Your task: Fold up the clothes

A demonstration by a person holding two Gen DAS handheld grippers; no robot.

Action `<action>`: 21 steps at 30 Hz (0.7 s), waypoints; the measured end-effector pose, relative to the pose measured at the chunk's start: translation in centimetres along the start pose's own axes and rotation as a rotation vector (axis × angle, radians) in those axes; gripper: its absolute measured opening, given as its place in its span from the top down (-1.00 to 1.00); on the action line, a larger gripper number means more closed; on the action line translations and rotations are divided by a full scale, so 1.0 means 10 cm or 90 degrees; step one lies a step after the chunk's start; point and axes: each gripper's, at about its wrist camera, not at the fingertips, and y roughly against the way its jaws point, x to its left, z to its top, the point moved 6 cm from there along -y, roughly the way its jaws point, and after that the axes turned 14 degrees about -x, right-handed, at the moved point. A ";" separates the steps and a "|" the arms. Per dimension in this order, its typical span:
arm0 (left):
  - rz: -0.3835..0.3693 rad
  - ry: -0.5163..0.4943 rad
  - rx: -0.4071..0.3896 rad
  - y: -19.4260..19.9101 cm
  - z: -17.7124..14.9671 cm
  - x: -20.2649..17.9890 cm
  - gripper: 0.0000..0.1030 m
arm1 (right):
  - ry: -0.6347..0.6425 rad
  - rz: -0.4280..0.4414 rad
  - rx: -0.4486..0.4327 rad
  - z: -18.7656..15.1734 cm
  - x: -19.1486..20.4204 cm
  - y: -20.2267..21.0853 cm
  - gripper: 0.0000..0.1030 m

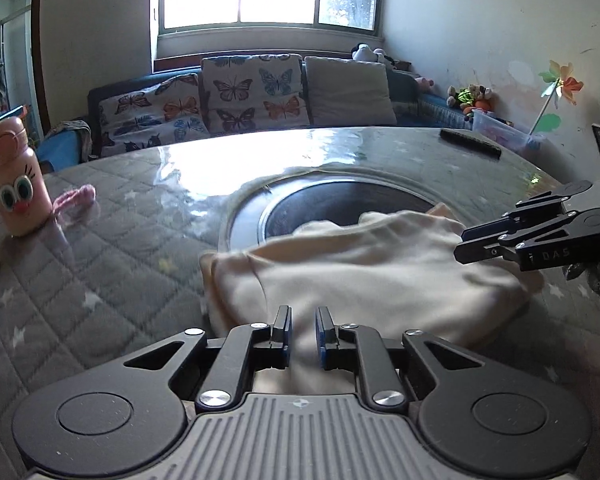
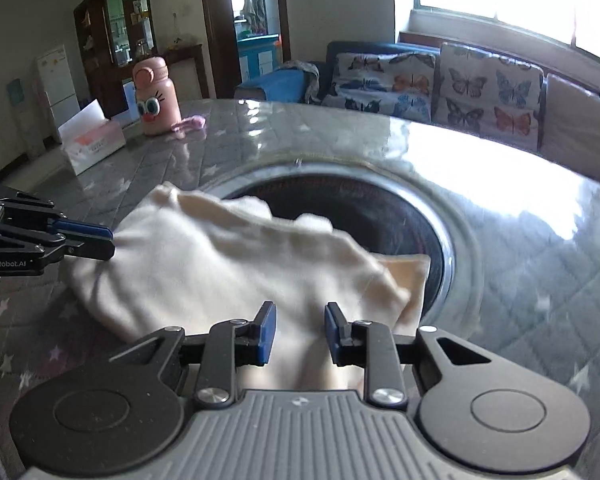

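A cream garment (image 1: 360,268) lies bunched on the table, partly over the dark round recess (image 1: 340,204) in the middle. My left gripper (image 1: 303,320) is shut on the near edge of the cloth, which bulges up between its blue pads. From the right wrist view the same left gripper (image 2: 110,240) pinches the garment (image 2: 220,264) at its left corner. My right gripper (image 2: 300,312) is shut on another edge, with cloth pulled up between its pads. In the left wrist view the right gripper (image 1: 462,244) grips the garment's right end.
The round table (image 1: 100,264) has a grey quilted star cover under a shiny top. A pink bottle (image 1: 14,184) and a small pink item (image 1: 76,198) stand at the far left, a tissue box (image 2: 92,140) beside them. A dark flat object (image 1: 470,142) lies at the far right edge.
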 end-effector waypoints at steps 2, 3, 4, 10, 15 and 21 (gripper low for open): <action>0.008 0.005 0.010 -0.10 0.00 0.04 0.71 | -0.001 -0.006 -0.003 0.05 -0.04 -0.09 0.51; 0.011 0.007 0.012 -0.11 -0.01 0.07 0.71 | -0.002 -0.010 -0.002 0.06 -0.07 -0.13 0.51; 0.015 0.008 0.015 -0.12 -0.01 0.10 0.71 | -0.006 -0.017 0.003 0.05 -0.12 -0.19 0.51; 0.030 0.015 0.022 -0.17 0.00 0.22 0.70 | -0.022 -0.038 0.012 0.04 -0.28 -0.28 0.51; 0.040 0.012 0.012 -0.32 0.14 0.26 0.70 | -0.019 -0.019 -0.006 0.20 -0.21 -0.38 0.52; 0.063 0.013 0.031 -0.50 0.12 0.38 0.71 | -0.011 -0.009 0.007 0.23 -0.11 -0.63 0.52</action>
